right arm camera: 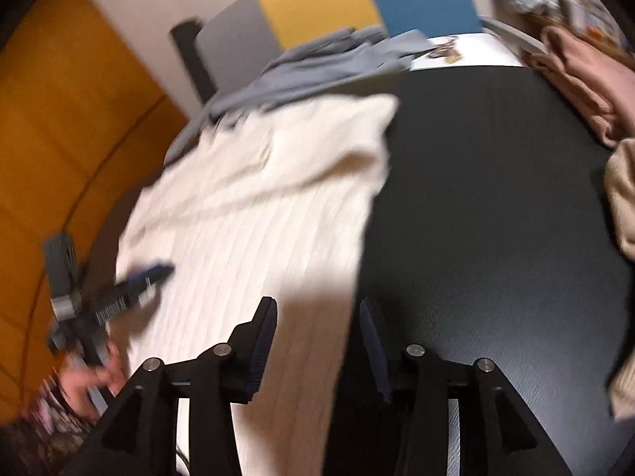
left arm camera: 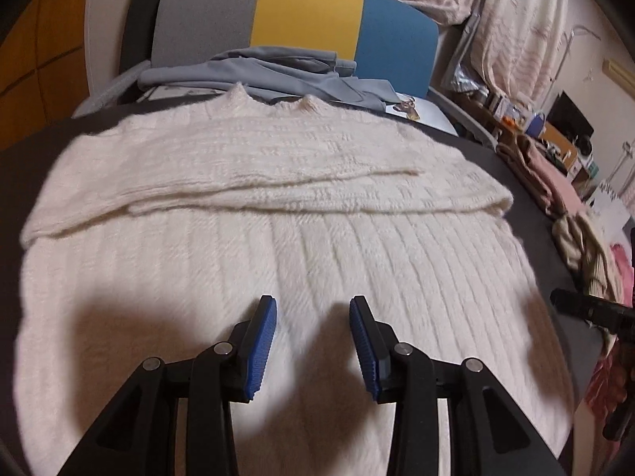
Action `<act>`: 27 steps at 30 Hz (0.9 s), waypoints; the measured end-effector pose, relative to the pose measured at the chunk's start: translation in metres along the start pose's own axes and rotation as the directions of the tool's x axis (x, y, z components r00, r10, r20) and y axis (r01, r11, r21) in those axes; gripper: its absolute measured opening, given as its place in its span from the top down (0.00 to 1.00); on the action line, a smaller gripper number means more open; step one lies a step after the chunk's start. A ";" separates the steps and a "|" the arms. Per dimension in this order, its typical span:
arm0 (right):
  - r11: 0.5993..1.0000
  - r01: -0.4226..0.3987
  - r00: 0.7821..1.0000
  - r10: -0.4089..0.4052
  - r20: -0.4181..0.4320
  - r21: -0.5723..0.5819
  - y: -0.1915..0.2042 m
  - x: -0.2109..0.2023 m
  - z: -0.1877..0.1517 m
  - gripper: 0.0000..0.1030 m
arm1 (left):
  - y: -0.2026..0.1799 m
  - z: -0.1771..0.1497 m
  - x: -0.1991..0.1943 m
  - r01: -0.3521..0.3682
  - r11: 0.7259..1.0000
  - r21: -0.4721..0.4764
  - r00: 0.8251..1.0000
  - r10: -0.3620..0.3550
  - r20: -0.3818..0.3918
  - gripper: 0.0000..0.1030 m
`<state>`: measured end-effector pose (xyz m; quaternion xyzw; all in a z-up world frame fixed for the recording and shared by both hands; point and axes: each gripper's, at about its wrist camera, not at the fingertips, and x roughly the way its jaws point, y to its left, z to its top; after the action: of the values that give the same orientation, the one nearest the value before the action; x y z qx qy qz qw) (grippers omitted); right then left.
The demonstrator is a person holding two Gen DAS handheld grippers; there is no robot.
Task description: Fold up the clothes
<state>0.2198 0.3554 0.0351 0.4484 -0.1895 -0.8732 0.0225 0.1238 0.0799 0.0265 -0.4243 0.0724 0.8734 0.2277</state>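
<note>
A cream ribbed knit sweater (left arm camera: 278, 218) lies flat on the dark table (left arm camera: 24, 166), its sleeves folded across the body. My left gripper (left arm camera: 313, 305) is open and empty, hovering over the sweater's lower half. My right gripper (right arm camera: 317, 305) is open and empty above the sweater's right edge (right arm camera: 278, 206), where it meets the bare table (right arm camera: 496, 198). The left gripper also shows, blurred, in the right wrist view (right arm camera: 158, 271) over the sweater's left side. The right gripper's body shows at the right edge of the left wrist view (left arm camera: 591, 309).
A blue-grey garment (left arm camera: 270, 75) lies at the far end of the table, before a grey, yellow and blue chair back (left arm camera: 309, 16). A pink garment (right arm camera: 575, 79) and a beige one (right arm camera: 623, 206) lie at the table's right side. An orange wall panel (right arm camera: 59, 127) stands at left.
</note>
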 end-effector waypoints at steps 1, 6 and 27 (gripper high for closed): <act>0.999 0.030 0.999 -0.031 -0.015 -0.038 0.006 0.004 -0.007 0.60 | 0.001 -0.004 -0.005 -0.022 0.999 0.024 1.000 0.022 -0.001 0.63; 0.982 0.168 0.986 -0.167 0.022 -0.089 0.016 0.013 -0.018 0.63 | 0.014 -0.028 -0.034 -0.132 0.984 0.122 0.991 0.132 0.014 0.62; 0.985 0.111 0.994 -0.108 0.030 -0.134 0.036 0.012 -0.037 0.54 | 0.069 -0.024 -0.027 -0.115 0.990 -0.077 0.993 0.113 -0.027 0.41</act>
<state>0.2375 0.3081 0.0186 0.4454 -0.1050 -0.8891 0.0028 0.1238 0.0020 0.0276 -0.4380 0.0650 0.8822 0.1600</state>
